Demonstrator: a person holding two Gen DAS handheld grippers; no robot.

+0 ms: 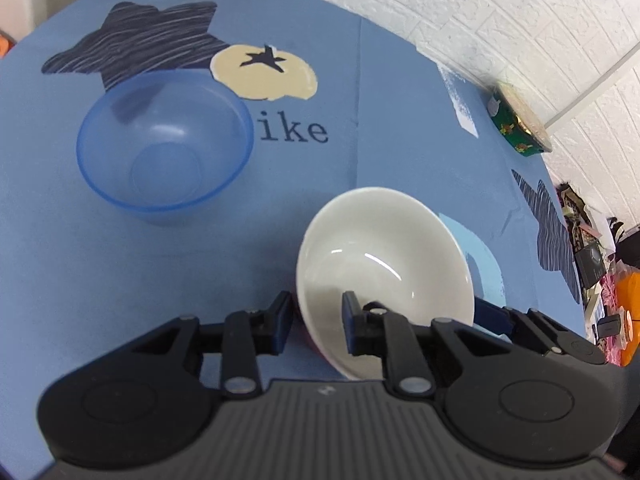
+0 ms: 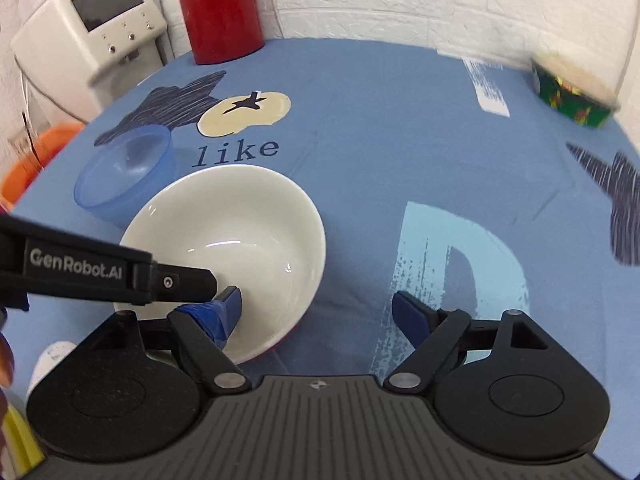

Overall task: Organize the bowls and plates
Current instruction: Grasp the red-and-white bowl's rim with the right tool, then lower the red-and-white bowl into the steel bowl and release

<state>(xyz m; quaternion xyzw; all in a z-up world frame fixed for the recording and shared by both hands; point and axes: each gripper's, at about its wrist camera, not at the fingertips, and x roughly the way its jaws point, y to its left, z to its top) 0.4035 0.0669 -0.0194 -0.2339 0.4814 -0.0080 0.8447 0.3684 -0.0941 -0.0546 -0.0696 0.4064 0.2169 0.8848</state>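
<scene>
A white bowl with a red outside sits tilted on the blue tablecloth. My left gripper is shut on its near rim, one finger outside the wall and one inside. In the right wrist view the same white bowl lies at the lower left, and one of the left gripper's fingers reaches into it from the left. My right gripper stands open, with its left blue-taped finger over the bowl's near edge and its right one above the cloth. A translucent blue bowl stands upright just beyond.
A red jug stands at the table's back edge, next to a white appliance. A green patterned tin sits at the far right by the white brick wall. An orange object lies off the table's left edge.
</scene>
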